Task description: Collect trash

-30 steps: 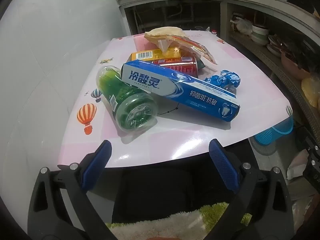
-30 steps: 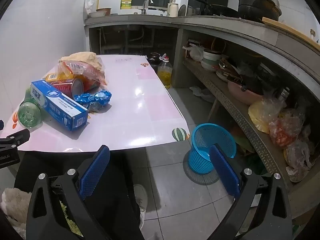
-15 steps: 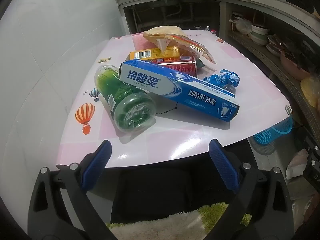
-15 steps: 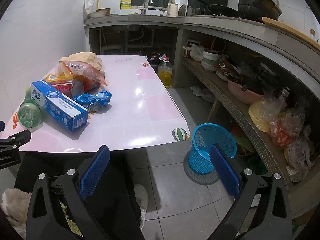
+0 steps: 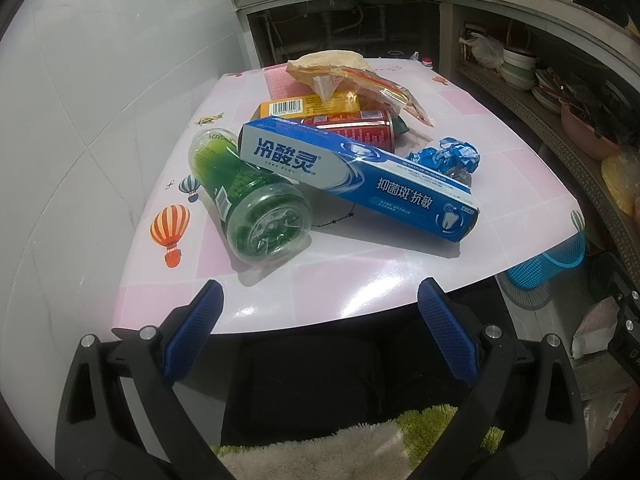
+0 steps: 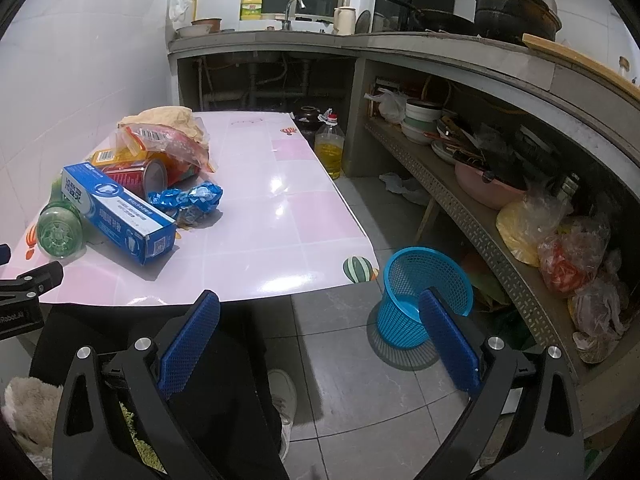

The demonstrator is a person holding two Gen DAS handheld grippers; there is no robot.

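Trash lies piled on the pink table (image 5: 400,276): a green plastic bottle (image 5: 248,200) on its side, a blue toothpaste box (image 5: 352,176) leaning across it, a red can (image 5: 352,126), a yellow box (image 5: 304,106), a crumpled blue wrapper (image 5: 448,156) and a snack bag (image 5: 360,80). The pile also shows in the right wrist view, with the toothpaste box (image 6: 116,208) in front. A blue mesh basket (image 6: 424,292) stands on the floor right of the table. My left gripper (image 5: 320,312) is open and empty at the table's near edge. My right gripper (image 6: 320,324) is open and empty above the floor.
A white tiled wall (image 5: 80,120) runs along the table's left side. Concrete counters with a lower shelf (image 6: 460,184) of bowls and bags run behind and to the right. An oil bottle (image 6: 329,148) stands on the floor by the table's far corner.
The left gripper has drifted slightly, so the trash pile sits a little nearer in its view. The right gripper has barely moved. Both stay open.
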